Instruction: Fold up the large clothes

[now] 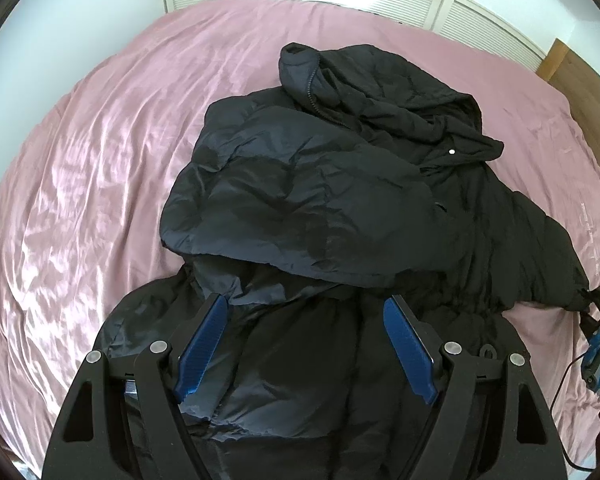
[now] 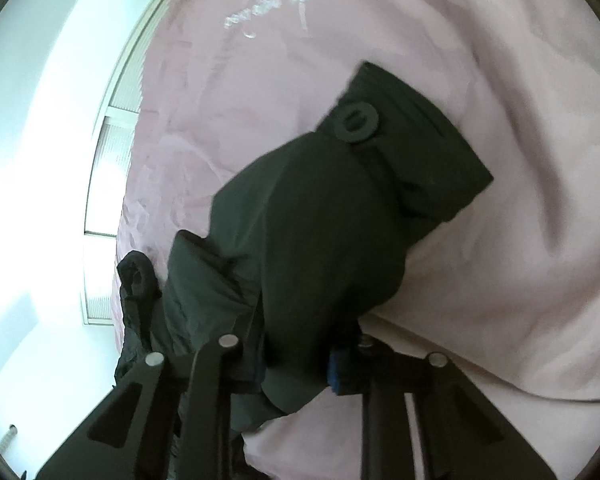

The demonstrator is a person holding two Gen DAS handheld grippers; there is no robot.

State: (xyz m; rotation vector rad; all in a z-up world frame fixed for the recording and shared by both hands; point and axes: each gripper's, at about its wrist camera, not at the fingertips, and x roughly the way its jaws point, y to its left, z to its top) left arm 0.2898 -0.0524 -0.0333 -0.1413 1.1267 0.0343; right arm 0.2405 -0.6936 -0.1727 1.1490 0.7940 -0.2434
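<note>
Jacket [image 1: 320, 200] | our right gripper [image 2: 296, 372] is clamped on its sleeve [image 2: 340, 220], which runs up and away from the pads to the cuff [image 2: 412, 148] | our left gripper [image 1: 306, 344] hangs spread over the near hem, gripping nothing | black, puffy, crumpled on pink bed [image 1: 100, 140]

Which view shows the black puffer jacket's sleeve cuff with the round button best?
The right wrist view: the sleeve cuff and its round button fill the frame, the sleeve pinched in the right gripper. The left wrist view shows only the sleeve's end at the frame's edge.
</note>
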